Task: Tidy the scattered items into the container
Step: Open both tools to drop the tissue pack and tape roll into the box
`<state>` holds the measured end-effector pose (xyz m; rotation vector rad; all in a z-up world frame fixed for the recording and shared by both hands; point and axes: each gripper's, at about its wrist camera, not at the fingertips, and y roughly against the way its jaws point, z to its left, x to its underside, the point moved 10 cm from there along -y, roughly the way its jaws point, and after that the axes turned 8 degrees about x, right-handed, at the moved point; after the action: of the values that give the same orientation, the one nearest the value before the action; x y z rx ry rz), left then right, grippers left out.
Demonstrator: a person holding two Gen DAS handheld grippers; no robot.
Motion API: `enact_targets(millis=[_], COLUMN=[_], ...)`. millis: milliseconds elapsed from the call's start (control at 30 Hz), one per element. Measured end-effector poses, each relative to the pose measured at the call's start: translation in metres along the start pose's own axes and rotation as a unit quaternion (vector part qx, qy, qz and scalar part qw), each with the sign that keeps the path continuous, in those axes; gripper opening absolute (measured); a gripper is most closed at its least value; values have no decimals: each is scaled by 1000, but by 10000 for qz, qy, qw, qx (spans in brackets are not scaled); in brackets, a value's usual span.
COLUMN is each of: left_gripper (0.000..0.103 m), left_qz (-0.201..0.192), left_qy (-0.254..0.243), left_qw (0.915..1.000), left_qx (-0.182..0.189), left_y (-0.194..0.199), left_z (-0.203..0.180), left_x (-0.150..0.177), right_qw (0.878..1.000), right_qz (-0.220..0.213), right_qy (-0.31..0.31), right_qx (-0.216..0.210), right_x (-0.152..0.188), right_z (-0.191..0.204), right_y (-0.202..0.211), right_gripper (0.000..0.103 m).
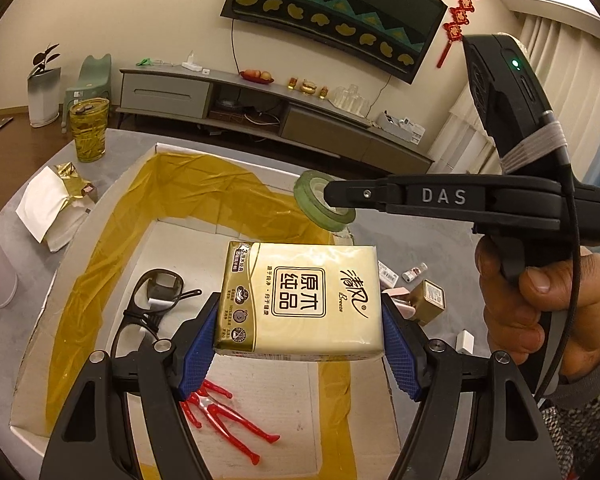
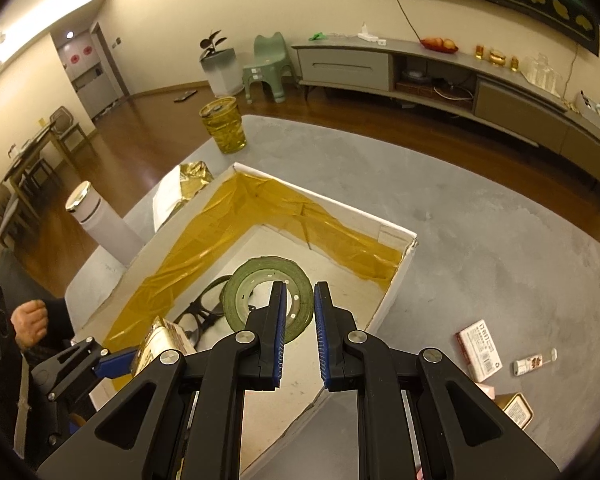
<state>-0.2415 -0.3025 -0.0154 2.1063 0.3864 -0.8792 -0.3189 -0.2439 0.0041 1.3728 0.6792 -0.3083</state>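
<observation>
**Tissue pack and tape roll held over the box**

The cream-and-gold plastic-wrapped tissue pack [image 1: 300,300] sits squarely between the blue-padded jaws of the left gripper [image 1: 300,332], which press on its two short ends and hold it in the air above the white cardboard box lined with gold foil [image 1: 112,248]. The right gripper [image 2: 300,320] holds the green roll of tape [image 2: 268,300] over the same box: its left pad sits inside the roll's ring wall region and the jaws are nearly closed, though from the right wrist view the right pad looks clear of the tape, so the grip is hard to confirm there; the left wrist view shows the roll hanging at that gripper's tip.

In the box lie black-framed glasses [image 1: 152,304] and a red plastic figure [image 1: 224,420], both partly hidden behind the left jaws. On the grey surface outside lie a small gold tin [image 1: 430,300], a white-and-red packet [image 2: 480,352] and a small tube [image 2: 534,362]; their labels are too small to read. A pink item beside the tin is mostly covered.
</observation>
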Motion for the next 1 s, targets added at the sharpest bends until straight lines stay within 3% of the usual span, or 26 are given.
enact_targets(millis=[667,733,1000], left_gripper=[75,75,76], left_qz=[216,250,168], left_qy=[207,315,564], left_qw=[9995,9992,9982], left_qx=[-67,-30,-72], left_y=[-18,-18,-8], left_z=[7,9,18], left_x=[2,3,-2], right_qw=[9979,9978,9991], right_qz=[344,348,304], right_qy=[408,370,80], right_qx=[361,424,275], right_x=[-2,-1,5], right_z=[-3,-6,-13], right_y=[-36,-39,-33], right_gripper=[16,22,23])
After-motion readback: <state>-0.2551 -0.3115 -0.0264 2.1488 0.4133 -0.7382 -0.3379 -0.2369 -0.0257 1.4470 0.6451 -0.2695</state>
